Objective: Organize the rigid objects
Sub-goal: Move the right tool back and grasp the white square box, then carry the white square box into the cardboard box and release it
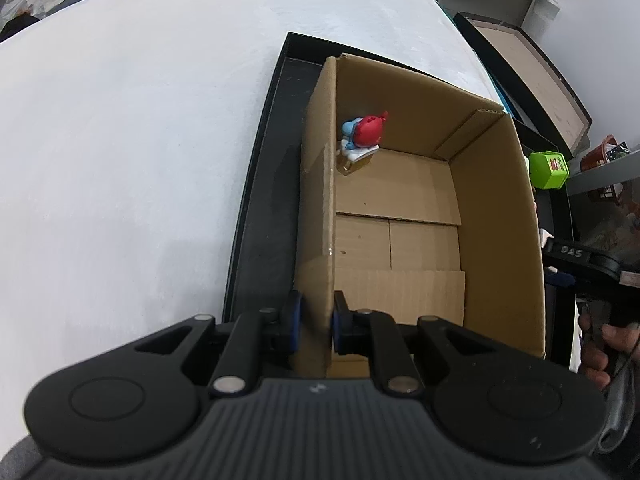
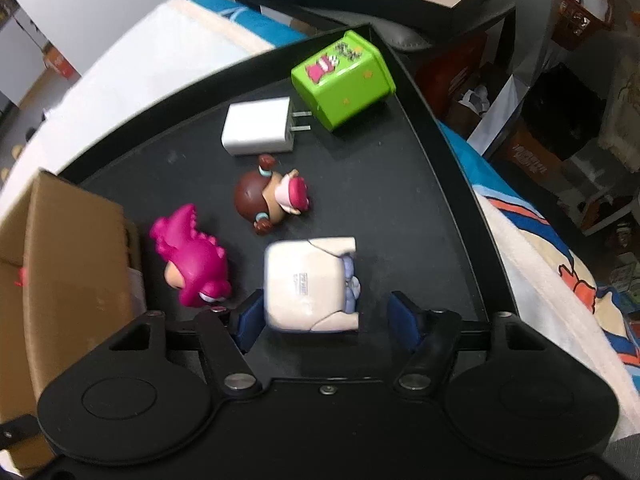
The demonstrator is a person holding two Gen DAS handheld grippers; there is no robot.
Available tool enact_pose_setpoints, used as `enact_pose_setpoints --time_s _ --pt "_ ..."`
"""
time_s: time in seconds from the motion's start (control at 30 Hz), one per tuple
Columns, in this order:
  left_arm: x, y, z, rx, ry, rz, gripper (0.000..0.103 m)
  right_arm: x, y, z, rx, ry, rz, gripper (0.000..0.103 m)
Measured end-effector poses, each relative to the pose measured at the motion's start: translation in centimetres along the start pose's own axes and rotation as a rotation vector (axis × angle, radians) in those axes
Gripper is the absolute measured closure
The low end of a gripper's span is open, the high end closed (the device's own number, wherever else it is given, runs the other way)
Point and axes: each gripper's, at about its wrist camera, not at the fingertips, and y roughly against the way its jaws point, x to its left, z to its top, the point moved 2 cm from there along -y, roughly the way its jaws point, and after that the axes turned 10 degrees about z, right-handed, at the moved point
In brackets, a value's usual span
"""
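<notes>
My left gripper (image 1: 314, 326) is shut on the left wall of an open cardboard box (image 1: 496, 216) that stands on a black tray (image 1: 264, 184). A red and blue figurine (image 1: 366, 134) lies in the box's far left corner. My right gripper (image 2: 328, 320) is open over the black tray (image 2: 400, 208), its fingers on either side of a cream block toy (image 2: 308, 284). A pink dinosaur figure (image 2: 192, 256), a brown-haired doll (image 2: 272, 198), a white charger (image 2: 258, 126) and a green cube (image 2: 340, 78) lie on the tray.
The tray rests on a white cloth surface (image 1: 140, 120). The box corner (image 2: 60, 248) stands left of the right gripper. A patterned blanket (image 2: 540, 264) lies right of the tray. The right gripper and the hand holding it (image 1: 592, 280) show at the far right of the left wrist view.
</notes>
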Motion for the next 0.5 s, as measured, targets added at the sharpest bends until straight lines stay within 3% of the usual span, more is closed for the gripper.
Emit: enact_pose_setpoints --time_s 0.07,0.23,0.5 --pt "0.1 0.0 0.0 -0.002 -0.003 -0.004 0.089 0.4 0.0 0.1 -0.013 0.028 0.001 0.059" --pt "0.2 -0.1 -0.2 -0.008 0.004 -0.015 0.089 0.6 0.2 0.1 -0.005 0.01 -0.014 0.06" --pt "0.4 0.0 -0.5 -0.013 0.012 -0.024 0.089 0.5 2.5 0.5 -0.05 -0.032 0.037 0.06"
